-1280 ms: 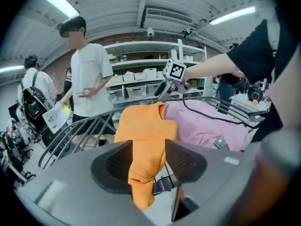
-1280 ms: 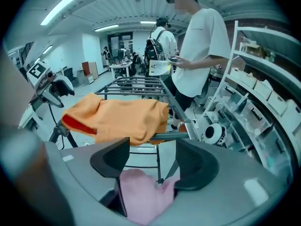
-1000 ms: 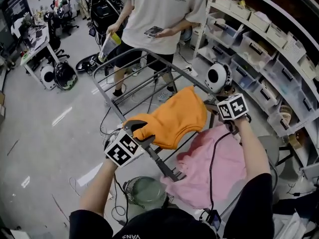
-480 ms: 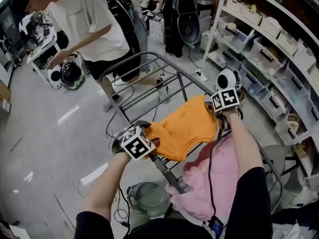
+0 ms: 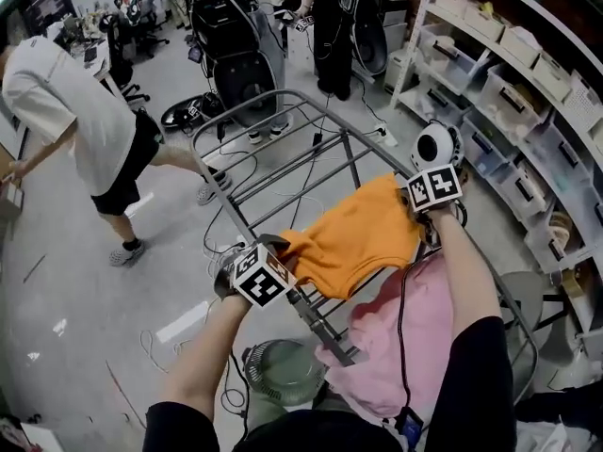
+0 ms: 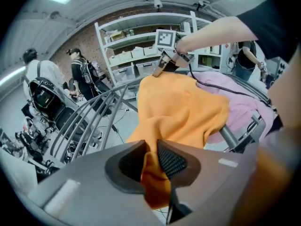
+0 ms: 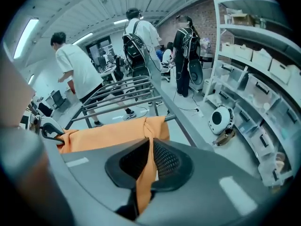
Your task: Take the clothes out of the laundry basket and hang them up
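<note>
- My left gripper (image 6: pixel 151 161) had just been closing, and it pinched the near corner of the orange garment (image 5: pixel 353 243).
- My right gripper (image 7: pixel 149 161), jaws also just closing, gripped the far edge; the cloth lay over the drying rack (image 5: pixel 320 326).
- The pink garment (image 5: pixel 377 365) lay beside it, partly hidden by my right arm.

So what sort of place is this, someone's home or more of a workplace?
Most likely a lab or workshop, not a home: white shelves stacked with storage bins line one wall, cables trail over a bare grey floor, and a metal drying rack stands in the open.
</note>
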The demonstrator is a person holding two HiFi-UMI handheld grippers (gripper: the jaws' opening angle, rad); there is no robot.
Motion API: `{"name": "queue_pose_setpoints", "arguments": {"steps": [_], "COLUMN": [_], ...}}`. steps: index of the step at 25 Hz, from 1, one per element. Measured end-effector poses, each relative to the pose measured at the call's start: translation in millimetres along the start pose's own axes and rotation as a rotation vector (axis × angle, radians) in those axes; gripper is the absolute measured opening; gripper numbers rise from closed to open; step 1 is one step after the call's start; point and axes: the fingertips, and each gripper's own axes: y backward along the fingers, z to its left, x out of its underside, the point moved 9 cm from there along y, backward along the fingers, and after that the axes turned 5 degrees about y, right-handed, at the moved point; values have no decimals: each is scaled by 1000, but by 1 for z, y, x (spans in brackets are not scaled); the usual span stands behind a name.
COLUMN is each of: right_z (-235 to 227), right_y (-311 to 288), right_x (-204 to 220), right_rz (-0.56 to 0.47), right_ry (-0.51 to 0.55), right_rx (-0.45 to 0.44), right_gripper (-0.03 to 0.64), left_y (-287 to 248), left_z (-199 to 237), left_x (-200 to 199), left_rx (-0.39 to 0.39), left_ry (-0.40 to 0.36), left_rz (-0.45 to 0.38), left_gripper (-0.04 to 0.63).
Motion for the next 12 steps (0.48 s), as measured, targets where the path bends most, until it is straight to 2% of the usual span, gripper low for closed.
{"name": "queue_pose_setpoints", "arguments": {"steps": [3, 9, 12], "right_z": [-12, -26, -26], "right_y": [20, 61, 78], "right_x": [-1, 7, 15], "right_rz": [-38, -93, -111], "right_ry": [-12, -49, -78], "right_rx": [14, 47, 44], "right_gripper": [27, 26, 26], "left_y": [14, 44, 60], "left_z": [-3, -20, -35], "left_x": [-1, 6, 2], "left_rx": [5, 23, 50], "left_ry": [4, 7, -19], "left_rz": [-35, -84, -109], "left_gripper": [35, 32, 32]}}
